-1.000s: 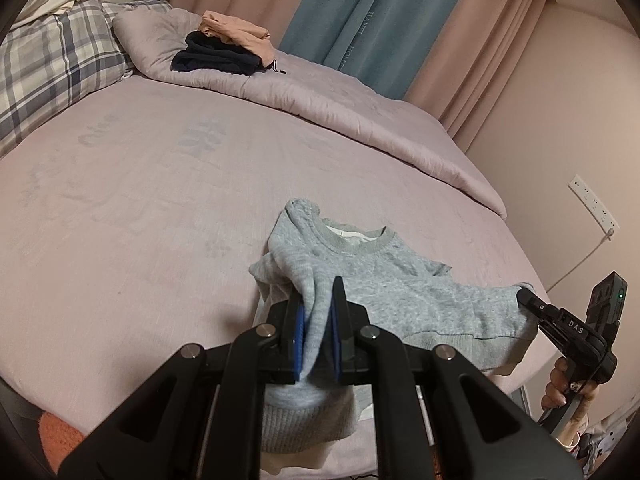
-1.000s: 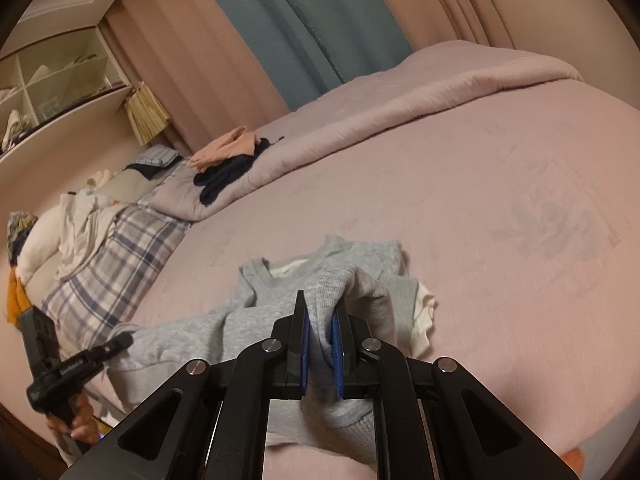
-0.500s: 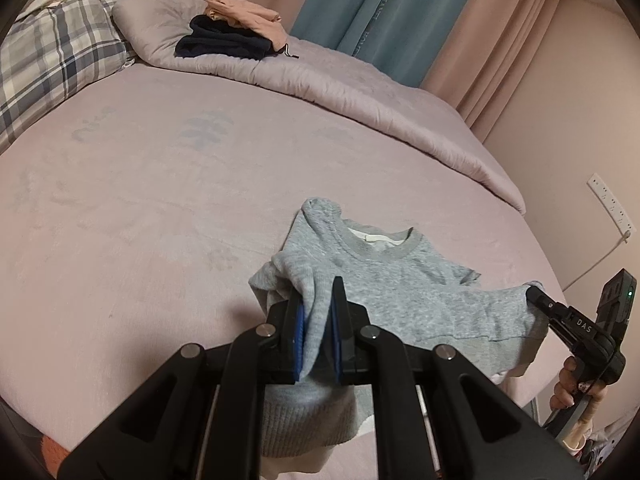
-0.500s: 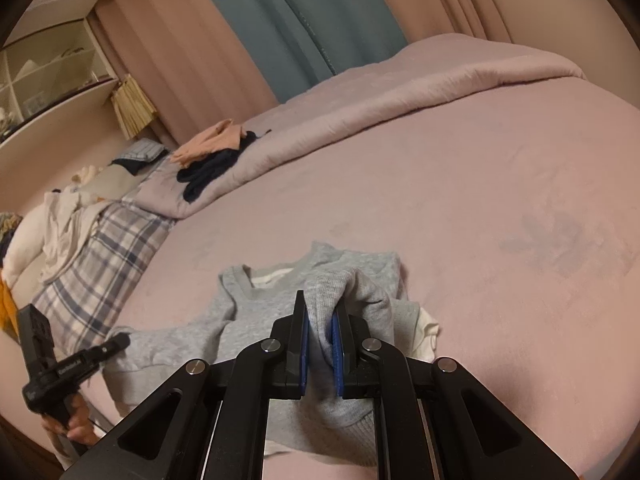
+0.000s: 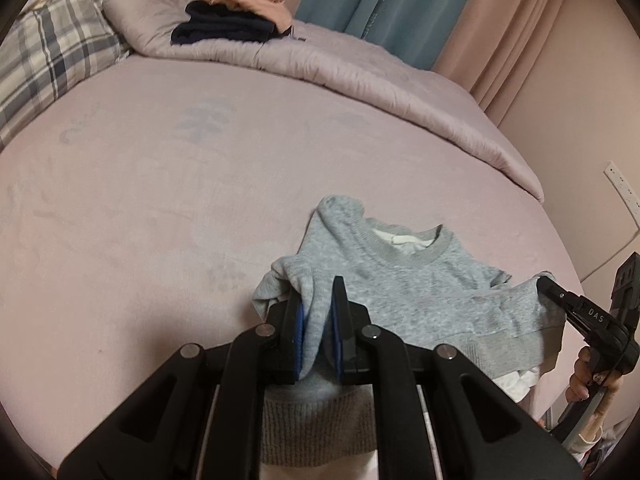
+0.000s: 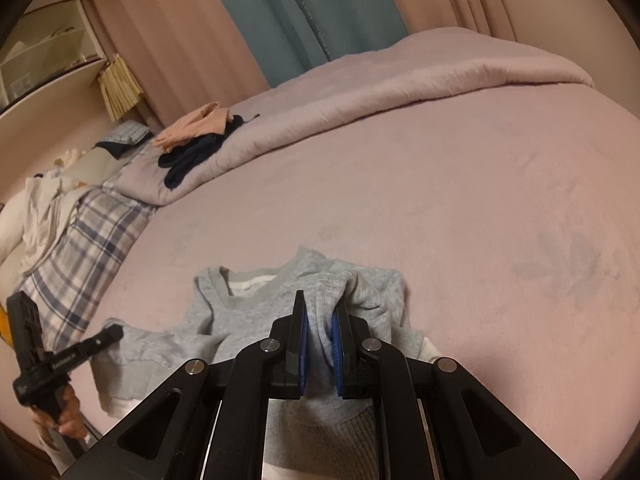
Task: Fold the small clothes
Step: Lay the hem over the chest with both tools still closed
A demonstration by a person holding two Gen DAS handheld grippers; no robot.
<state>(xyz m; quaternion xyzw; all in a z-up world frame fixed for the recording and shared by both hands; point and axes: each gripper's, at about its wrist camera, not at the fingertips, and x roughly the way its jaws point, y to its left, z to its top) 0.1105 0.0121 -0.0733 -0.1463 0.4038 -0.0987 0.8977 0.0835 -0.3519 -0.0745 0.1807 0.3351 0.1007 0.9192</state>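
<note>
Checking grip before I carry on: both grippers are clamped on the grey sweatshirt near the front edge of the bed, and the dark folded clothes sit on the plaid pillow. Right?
Not quite. The dark folded clothes lie on the rolled-back duvet, beside the plaid pillow, as the left wrist view shows. Both the left gripper and right gripper are indeed clamped on the grey sweatshirt.

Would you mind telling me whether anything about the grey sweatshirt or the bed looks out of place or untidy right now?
The grey sweatshirt lies bunched near the bed's front edge, its hem hanging over, while the left gripper and right gripper each pinch it. A white inner layer sticks out below. Nothing looks damaged or spilled.
</note>
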